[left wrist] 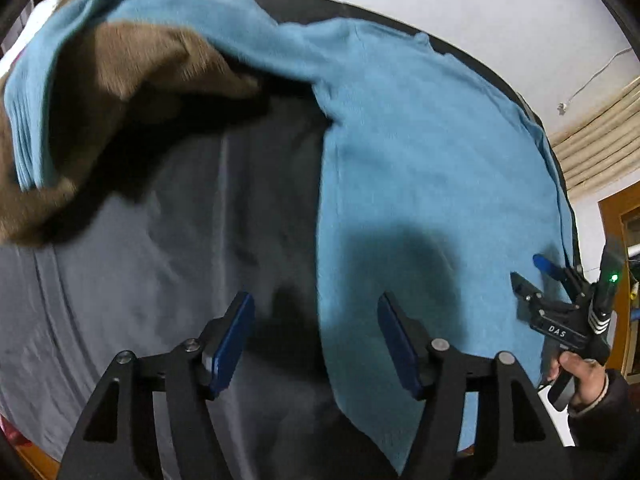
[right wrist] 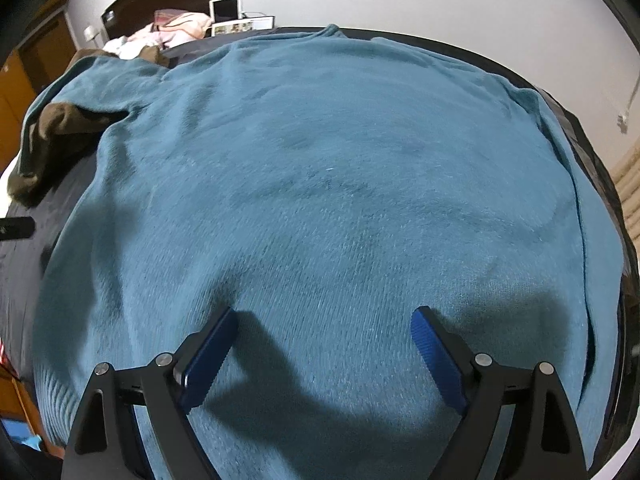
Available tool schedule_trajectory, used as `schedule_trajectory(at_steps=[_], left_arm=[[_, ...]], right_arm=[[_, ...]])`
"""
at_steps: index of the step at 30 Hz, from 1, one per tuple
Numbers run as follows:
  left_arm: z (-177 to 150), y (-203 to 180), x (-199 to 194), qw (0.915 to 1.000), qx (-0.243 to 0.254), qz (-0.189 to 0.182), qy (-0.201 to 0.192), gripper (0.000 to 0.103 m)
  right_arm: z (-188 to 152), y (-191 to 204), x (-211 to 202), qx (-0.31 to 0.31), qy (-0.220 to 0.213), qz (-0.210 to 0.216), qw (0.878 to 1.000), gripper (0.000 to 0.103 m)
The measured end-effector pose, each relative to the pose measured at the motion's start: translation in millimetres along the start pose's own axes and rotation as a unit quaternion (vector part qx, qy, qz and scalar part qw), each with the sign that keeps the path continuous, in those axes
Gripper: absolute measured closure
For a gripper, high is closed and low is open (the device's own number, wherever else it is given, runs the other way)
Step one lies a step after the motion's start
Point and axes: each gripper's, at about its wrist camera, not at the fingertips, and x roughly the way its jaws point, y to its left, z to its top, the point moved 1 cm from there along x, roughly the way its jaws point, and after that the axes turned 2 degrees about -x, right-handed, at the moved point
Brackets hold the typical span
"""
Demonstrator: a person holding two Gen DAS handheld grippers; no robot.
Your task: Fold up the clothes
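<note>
Sweater time, folks: through the left wrist camera a blue sweater (left wrist: 420,168) lies spread on a bed under a dark grey sheet (left wrist: 168,240), body running from twelve o'clock down to five, one sleeve (left wrist: 132,16) flung out toward ten o'clock across a brown garment (left wrist: 132,72). Left gripper (left wrist: 316,344) hangs above the sweater's side edge at six o'clock, fingers parted with nothing between them, one over the sheet, one over the knit. Over at three o'clock, the right gripper (left wrist: 532,276), held in a hand (left wrist: 580,376), hovers over the far side of the sweater, also spread and empty. Switching to the right wrist camera: the sweater fills the whole picture, front laid flat, neckline at twelve o'clock, that sleeve still unfolded at ten o'clock. Right gripper's fingers (right wrist: 436,352) stand wide above the lower body, holding nothing. Verdict: laid out and smoothed, but no fold is made yet; sleeves and body remain to do. Containers? No basket or box shows anywhere.
</note>
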Motion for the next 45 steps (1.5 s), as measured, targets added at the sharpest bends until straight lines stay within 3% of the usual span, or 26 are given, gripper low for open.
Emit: schedule_trajectory(at_steps=[9, 14, 20, 25, 28, 33, 38, 41, 45], left_arm=[[-37, -22, 14, 0.9962, -0.044, -0.073, 0.017, 0.027], [-48, -45, 9, 0.9966, -0.029, -0.077, 0.013, 0.025], [-57, -67, -2, 0.9935, -0.024, -0.111, 0.004, 0.025], [-53, -70, 1, 0.9896, -0.05, -0.135, 0.001, 0.025], [-50, -70, 4, 0.9879, -0.065, -0.141, 0.001, 0.025], [-44, -74, 12, 0.9873, -0.075, -0.14, 0.004, 0.025], [-36, -77, 12, 0.9854, -0.08, -0.15, 0.01, 0.025], [-32, -77, 13, 0.9829, -0.086, -0.162, 0.014, 0.025], [-32, -72, 10, 0.9826, -0.09, -0.162, 0.014, 0.025]], right_arm=[[-11, 15, -1, -0.043, -0.006, 0.019, 0.999, 0.013], [-19, 12, -5, -0.057, -0.009, 0.026, 0.998, 0.013], [-24, 11, -9, -0.066, -0.012, 0.029, 0.997, 0.013], [-26, 14, -14, -0.052, -0.001, 0.029, 0.998, 0.013], [-23, 17, -22, -0.051, -0.023, 0.06, 0.997, 0.013], [-33, 52, -51, -0.1, -0.067, 0.156, 0.98, 0.013], [-61, 118, -66, -0.183, -0.052, 0.244, 0.951, 0.013], [-65, 142, -60, -0.212, -0.047, 0.254, 0.943, 0.013], [-63, 152, -37, -0.218, -0.042, 0.204, 0.954, 0.013]])
